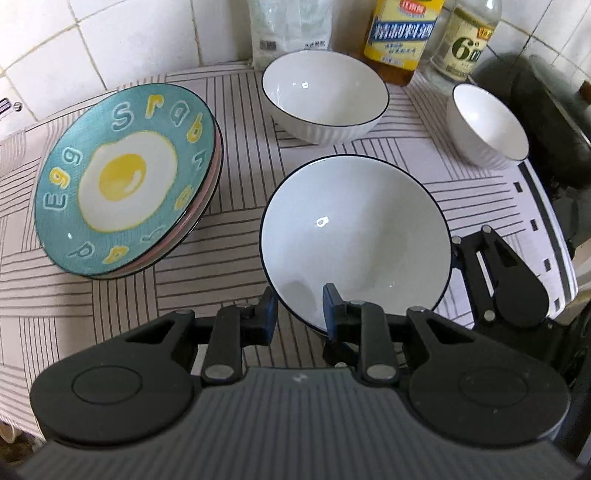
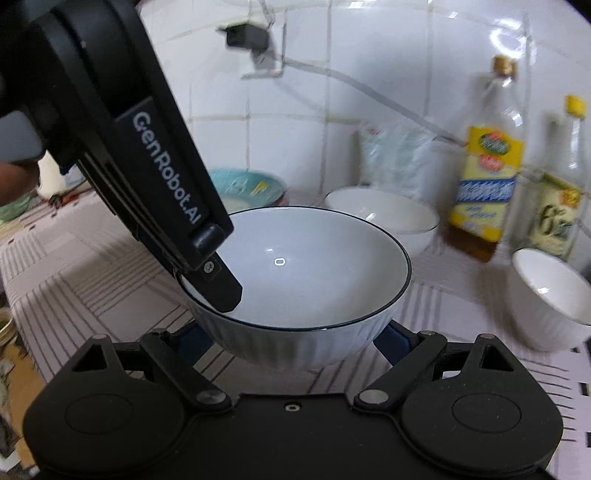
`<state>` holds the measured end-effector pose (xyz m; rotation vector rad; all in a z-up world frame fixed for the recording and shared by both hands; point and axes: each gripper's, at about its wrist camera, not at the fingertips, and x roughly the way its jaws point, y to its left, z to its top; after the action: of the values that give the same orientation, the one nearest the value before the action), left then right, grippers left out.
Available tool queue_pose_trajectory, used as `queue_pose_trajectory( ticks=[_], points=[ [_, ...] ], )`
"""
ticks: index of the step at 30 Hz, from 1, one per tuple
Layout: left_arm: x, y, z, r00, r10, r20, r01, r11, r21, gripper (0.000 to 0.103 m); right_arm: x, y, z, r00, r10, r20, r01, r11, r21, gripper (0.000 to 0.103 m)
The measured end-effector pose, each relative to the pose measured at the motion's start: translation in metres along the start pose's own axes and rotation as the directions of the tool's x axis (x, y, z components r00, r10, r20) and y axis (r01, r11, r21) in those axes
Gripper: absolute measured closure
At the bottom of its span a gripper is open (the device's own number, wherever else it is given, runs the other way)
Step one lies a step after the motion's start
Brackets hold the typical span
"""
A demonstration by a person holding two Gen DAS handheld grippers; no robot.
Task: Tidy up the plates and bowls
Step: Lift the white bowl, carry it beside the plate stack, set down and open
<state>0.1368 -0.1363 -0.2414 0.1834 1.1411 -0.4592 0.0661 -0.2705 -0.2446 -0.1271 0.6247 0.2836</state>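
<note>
A large white bowl with a dark rim (image 1: 354, 236) is held above the striped cloth. My left gripper (image 1: 299, 314) is shut on its near rim, one finger inside, one outside. In the right wrist view the same bowl (image 2: 306, 280) sits between the wide-spread fingers of my right gripper (image 2: 295, 339), which is open around its base; the left gripper (image 2: 214, 273) pinches its left rim. A second white bowl (image 1: 325, 96) stands behind, a small white bowl (image 1: 484, 125) at right. A stack of plates topped by a teal egg plate (image 1: 125, 177) lies at left.
A yellow-labelled bottle (image 1: 400, 37), a clear bottle (image 1: 465, 40) and a plastic bag (image 1: 288, 26) stand against the tiled wall. A dark pan (image 1: 546, 110) sits at the far right by the cloth's edge. The striped cloth (image 1: 229, 266) covers the counter.
</note>
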Motion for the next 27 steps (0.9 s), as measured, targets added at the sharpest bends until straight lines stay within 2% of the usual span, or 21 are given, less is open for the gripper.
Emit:
queue_pose_trajectory(
  ticks=[7,11,12,14,17,21,24,27],
  points=[
    [0.017,0.001,0.003,0.999,0.003,-0.036,-0.002,1.0,0.011,0.078,0.02,-0.006,0.001,0.999,0.018,-0.042,-0.018,1.0,0.007,0.008],
    [0.019,-0.005,0.004,0.999,0.006,-0.052,-0.006,1.0,0.005,0.073,0.025,-0.004,0.0,0.998,-0.005,-0.066,0.004,1.0,-0.012,0.008],
    [0.019,-0.005,0.006,0.998,-0.016,-0.059,0.015,1.0,-0.011,0.066,0.026,-0.003,0.0,0.997,-0.011,-0.071,0.011,1.0,-0.007,0.008],
    [0.016,0.001,0.007,0.996,-0.061,-0.064,0.057,0.996,-0.063,0.062,0.026,-0.005,0.002,0.995,-0.02,-0.095,0.022,0.999,0.024,0.007],
    [0.01,0.007,0.009,0.998,-0.03,-0.05,0.024,0.993,-0.117,0.062,0.022,-0.006,0.003,0.991,-0.022,-0.131,0.032,0.997,0.076,0.007],
    [-0.005,0.005,0.012,0.998,-0.032,-0.053,0.026,0.994,-0.109,0.062,0.004,-0.004,-0.002,0.99,-0.033,-0.134,0.048,0.993,0.108,0.007],
    [-0.023,-0.002,0.011,1.0,-0.002,-0.023,0.0,0.997,-0.079,0.06,-0.019,-0.005,-0.001,0.99,-0.026,-0.141,0.043,0.992,0.123,0.007],
    [-0.044,-0.01,0.01,1.0,-0.002,0.003,0.002,0.996,-0.086,0.057,-0.05,-0.013,0.002,0.991,-0.026,-0.129,0.046,0.987,0.155,0.007]
  ],
)
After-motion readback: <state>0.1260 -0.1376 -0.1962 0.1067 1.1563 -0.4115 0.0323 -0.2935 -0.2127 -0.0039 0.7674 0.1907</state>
